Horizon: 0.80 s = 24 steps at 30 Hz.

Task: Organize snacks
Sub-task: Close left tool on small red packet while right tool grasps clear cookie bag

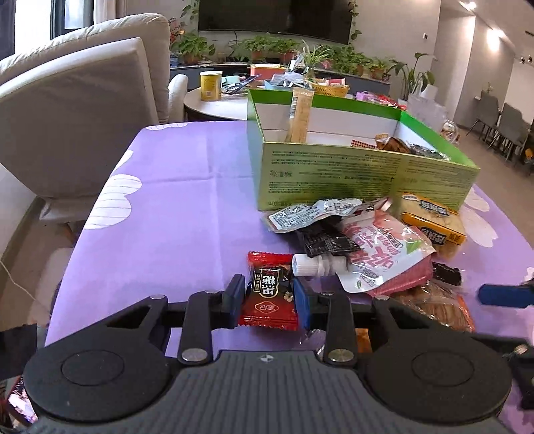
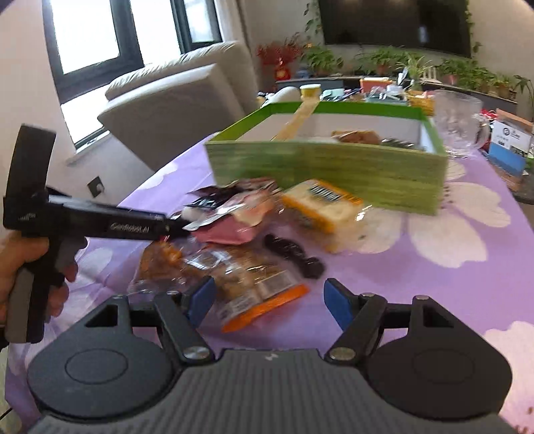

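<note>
In the lower middle of the left view, the left tool (image 1: 269, 297) grips the red candy (image 1: 269, 293) on the bench (image 1: 173, 213). Lift it straight, then carry it to the green box (image 1: 333, 173) at upper right. The right tool (image 2: 267, 297) is open over the pile.

Box (image 1: 333, 173) on table (image 1: 187, 200), far side. Snack pile (image 1: 367, 240) just before box. Candy packet (image 1: 269, 293) nearest, before pile, left of it. Long packet (image 1: 300, 117) upright in box. Armchair (image 1: 76, 113) left of box.

Beige sofa (image 1: 76, 110), dark television (image 1: 277, 15), potted plants (image 1: 267, 46).
</note>
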Motion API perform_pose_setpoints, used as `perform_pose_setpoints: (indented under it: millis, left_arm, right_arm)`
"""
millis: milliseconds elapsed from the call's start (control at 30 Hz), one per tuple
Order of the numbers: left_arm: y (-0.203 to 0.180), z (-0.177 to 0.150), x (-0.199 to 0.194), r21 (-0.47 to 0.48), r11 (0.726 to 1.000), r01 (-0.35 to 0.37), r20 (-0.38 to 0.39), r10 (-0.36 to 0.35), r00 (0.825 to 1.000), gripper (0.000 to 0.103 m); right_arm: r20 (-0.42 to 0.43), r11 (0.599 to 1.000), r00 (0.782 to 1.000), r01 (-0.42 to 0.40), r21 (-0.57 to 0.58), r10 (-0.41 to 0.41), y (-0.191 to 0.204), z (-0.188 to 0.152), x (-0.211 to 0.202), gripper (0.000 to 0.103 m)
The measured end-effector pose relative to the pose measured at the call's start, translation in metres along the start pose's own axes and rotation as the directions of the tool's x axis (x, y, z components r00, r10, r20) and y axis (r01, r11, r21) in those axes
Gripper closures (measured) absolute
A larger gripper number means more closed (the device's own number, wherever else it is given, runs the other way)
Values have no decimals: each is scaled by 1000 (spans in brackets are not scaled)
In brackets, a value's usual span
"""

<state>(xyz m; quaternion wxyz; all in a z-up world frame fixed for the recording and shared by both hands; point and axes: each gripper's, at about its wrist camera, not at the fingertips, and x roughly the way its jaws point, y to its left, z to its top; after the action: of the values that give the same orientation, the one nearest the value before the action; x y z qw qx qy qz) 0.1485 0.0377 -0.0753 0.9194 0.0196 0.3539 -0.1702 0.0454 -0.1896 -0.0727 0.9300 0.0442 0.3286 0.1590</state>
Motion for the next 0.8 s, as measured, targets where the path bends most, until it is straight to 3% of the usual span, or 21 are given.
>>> perform_pose_setpoints:
  millis: [300, 400, 567, 800]
  left_arm:
    - [4, -10, -12, -35, 999, 31, 15, -30, 999, 73]
    - [2, -13, -15, -31, 999, 32, 15, -31, 999, 73]
    - [7, -16, -21, -55, 998, 42, 13, -42, 999, 73]
    - [3, -22, -32, -36, 999, 31, 18, -31, 999, 74]
  right_arm:
    - [-30, 972, 1000, -15, -236, 8, 17, 8, 30, 45]
    - [-44, 975, 997, -71, -210, 63, 10, 16, 42, 44]
    - [-65, 975, 997, -49, -216, 36, 14, 18, 40, 45]
    - [-74, 980, 995, -76, -182, 63, 16, 5, 9, 46]
